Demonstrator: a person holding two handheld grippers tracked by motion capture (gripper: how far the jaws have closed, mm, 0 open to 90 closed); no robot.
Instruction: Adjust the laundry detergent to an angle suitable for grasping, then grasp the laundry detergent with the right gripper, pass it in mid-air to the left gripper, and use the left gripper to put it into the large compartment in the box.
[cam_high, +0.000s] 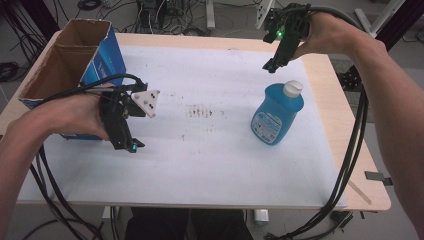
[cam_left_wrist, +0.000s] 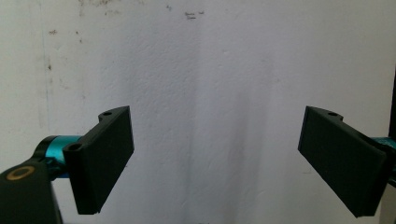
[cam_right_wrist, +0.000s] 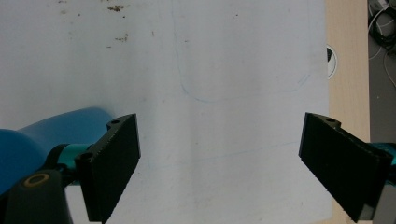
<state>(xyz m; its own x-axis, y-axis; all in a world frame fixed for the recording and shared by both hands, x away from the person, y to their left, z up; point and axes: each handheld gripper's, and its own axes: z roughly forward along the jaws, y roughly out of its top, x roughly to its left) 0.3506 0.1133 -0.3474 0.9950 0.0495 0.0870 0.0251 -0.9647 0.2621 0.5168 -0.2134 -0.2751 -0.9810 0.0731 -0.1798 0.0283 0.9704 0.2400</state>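
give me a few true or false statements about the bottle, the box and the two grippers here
1. The blue bottle has a white cap. True.
2. The right gripper is clamped on the bottle. False: it hangs above the bottle, jaws wide apart and empty.
3. The cardboard box stands open at the table's left edge. True.
4. The left gripper holds the box. False: its jaws are open over the bare white mat.
5. The bottle sits inside the box. False: it is on the mat, far right of the box.
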